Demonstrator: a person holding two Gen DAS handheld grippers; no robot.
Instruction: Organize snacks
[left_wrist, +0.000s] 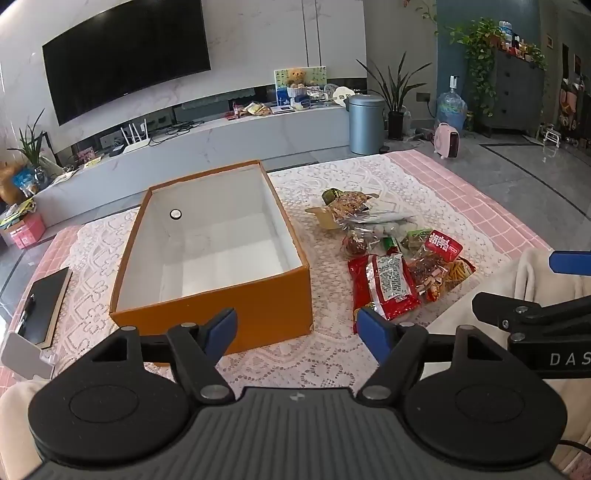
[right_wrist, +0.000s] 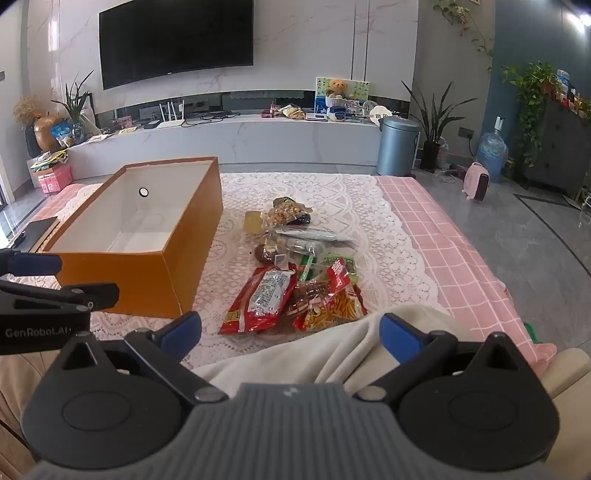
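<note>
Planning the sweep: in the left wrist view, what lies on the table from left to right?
black notebook → orange box → red snack packet → cream cloth

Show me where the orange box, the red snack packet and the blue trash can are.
orange box (left_wrist: 236, 314): left wrist view, on its near outer wall.
red snack packet (right_wrist: 264, 299): right wrist view, on its printed label.
blue trash can (right_wrist: 397, 151): right wrist view, on its body.
</note>
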